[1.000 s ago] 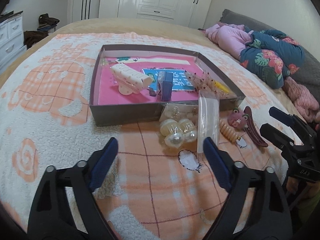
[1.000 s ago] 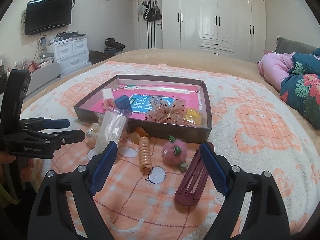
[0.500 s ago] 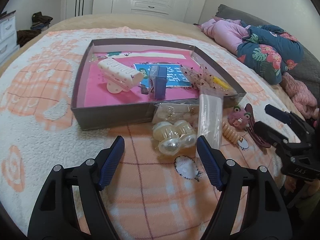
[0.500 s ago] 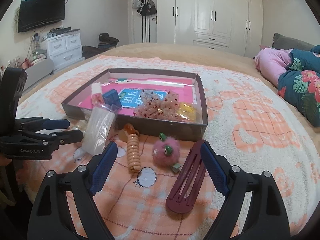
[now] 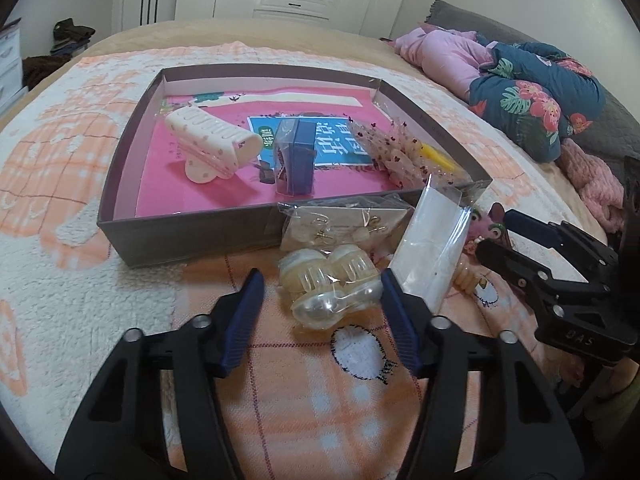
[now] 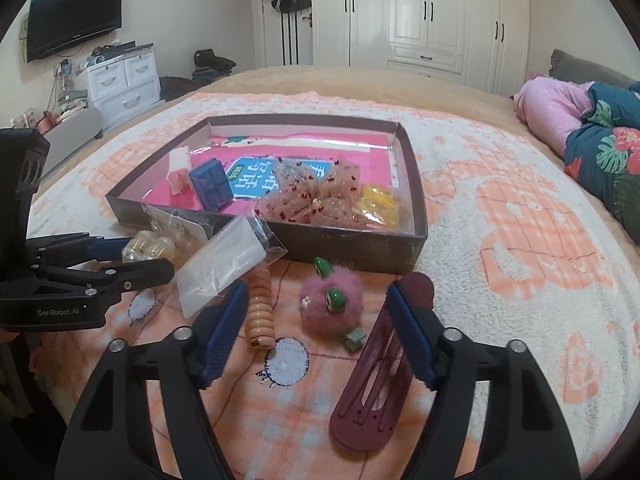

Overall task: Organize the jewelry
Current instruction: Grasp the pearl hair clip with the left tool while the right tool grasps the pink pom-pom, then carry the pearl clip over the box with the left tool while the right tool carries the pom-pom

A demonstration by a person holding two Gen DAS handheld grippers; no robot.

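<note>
Low in the frame, the left gripper has just been narrowing around the pearly claw clips, pads not yet touching; the glossy heap could squirt out. The right gripper, likewise closing, straddles the pink fuzzy clip and may snag the maroon barrette

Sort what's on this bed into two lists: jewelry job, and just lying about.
Job:
box
pearly claw clip
earring packet
clear bag
coil hair tie
fuzzy pink clip
maroon barrette

Lying about:
pink and floral bedding
white drawers
TV
</note>
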